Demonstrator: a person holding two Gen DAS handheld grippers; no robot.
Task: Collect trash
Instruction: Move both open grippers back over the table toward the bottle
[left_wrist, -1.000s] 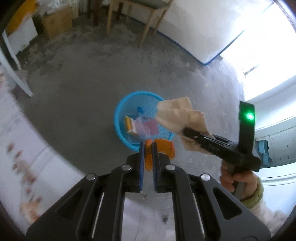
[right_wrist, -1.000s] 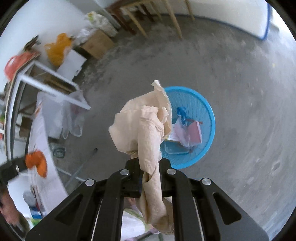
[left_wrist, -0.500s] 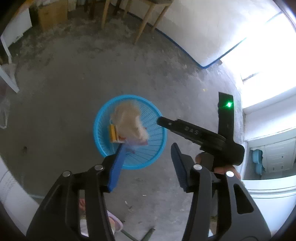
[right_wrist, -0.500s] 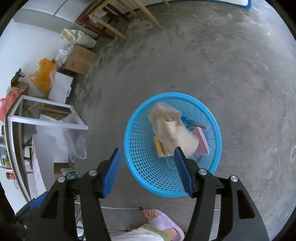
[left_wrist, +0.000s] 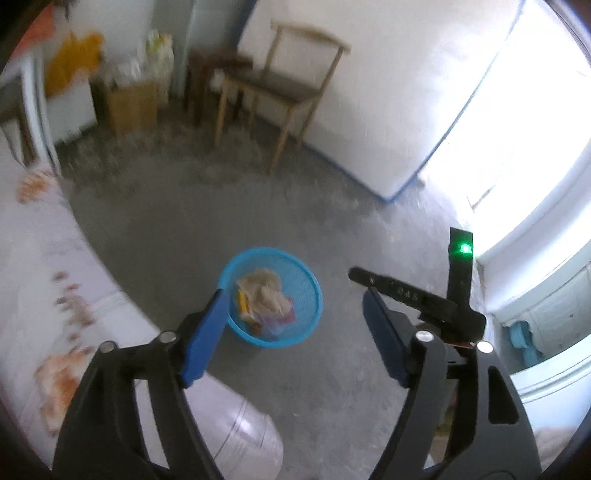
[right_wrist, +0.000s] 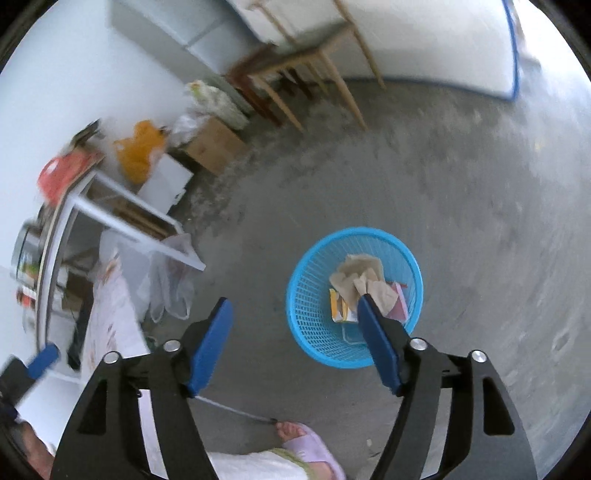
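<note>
The crumpled tan paper (right_wrist: 364, 277) (light, soft, best pinched at a fold) lies in the blue mesh plastic basket (right_wrist: 314, 325); both grippers' jaws, empty, have just been spread apart.

Home storeroom: wooden chair (left_wrist: 291, 85), cardboard box (left_wrist: 131, 107), concrete floor (left_wrist: 258, 206)

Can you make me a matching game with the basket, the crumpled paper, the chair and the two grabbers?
Things:
1. basket
2. crumpled paper
3. chair
4. left gripper and right gripper

Descriptions:
A. by the white wall
B. blue, on the grey floor
C. open and empty
D. lying in the basket

Pairs: 1-B, 2-D, 3-A, 4-C
</note>
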